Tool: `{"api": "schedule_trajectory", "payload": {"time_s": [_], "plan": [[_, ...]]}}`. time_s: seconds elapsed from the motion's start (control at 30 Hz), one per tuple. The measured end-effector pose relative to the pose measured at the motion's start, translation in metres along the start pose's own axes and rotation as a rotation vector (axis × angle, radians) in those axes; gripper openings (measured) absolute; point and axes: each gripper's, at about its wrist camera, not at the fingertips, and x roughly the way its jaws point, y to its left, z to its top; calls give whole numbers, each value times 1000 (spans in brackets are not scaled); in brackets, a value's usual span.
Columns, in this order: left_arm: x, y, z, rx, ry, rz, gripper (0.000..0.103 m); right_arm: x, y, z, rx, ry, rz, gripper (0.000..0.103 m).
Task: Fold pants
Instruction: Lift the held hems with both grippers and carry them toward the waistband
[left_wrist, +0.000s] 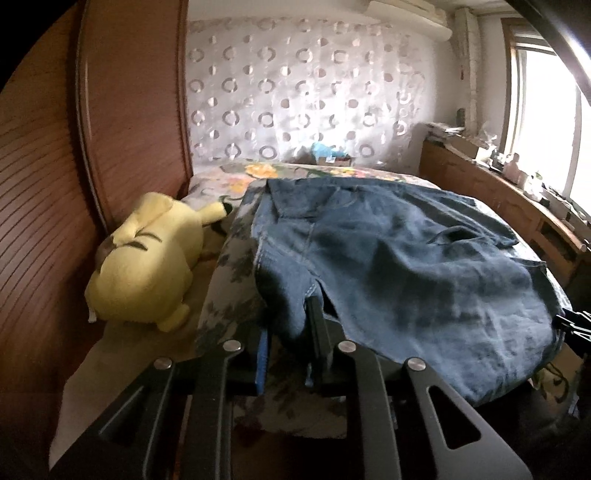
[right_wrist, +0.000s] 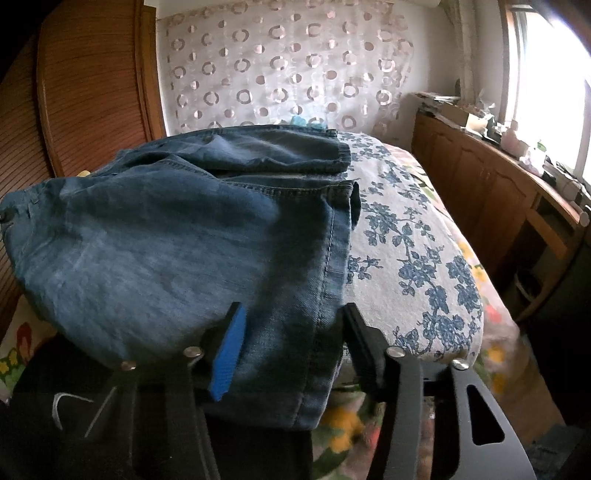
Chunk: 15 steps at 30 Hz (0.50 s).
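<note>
Blue denim pants (left_wrist: 406, 258) lie spread over a padded board with a blue floral cover (right_wrist: 406, 240). My left gripper (left_wrist: 290, 317) is at the near left edge of the pants. A bunched fold of denim is pinched between its narrow jaws and lifted a little off the cover. In the right wrist view the pants (right_wrist: 166, 240) are doubled over, with a stitched side seam on the right. My right gripper (right_wrist: 291, 310) straddles the near right corner of the pants. Its blue pad (right_wrist: 229, 354) stands left of the flat cloth and the other finger (right_wrist: 360, 343) stands by the seam, jaws still apart.
A yellow plush toy (left_wrist: 147, 258) lies left of the board against a brown slatted wardrobe door (left_wrist: 129, 110). A wooden cabinet (right_wrist: 480, 184) with clutter on top runs along the right under a bright window (right_wrist: 546, 74). A flowered bedspread (right_wrist: 343, 424) shows below the board.
</note>
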Motion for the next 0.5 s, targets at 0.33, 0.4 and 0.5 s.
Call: {"api": "schedule_trajectory", "payload": {"time_s": [0.33, 0.4, 0.5], "plan": [[-3, -13, 16, 22, -35, -15, 17, 0, 0, 9, -35, -4, 71, 9], [-6, -16, 23, 30, -51, -21, 17, -6, 0, 19, -44, -36, 85, 9], [-9, -23, 36, 45, -74, -34, 17, -17, 4, 44, -84, -98, 95, 8]]}}
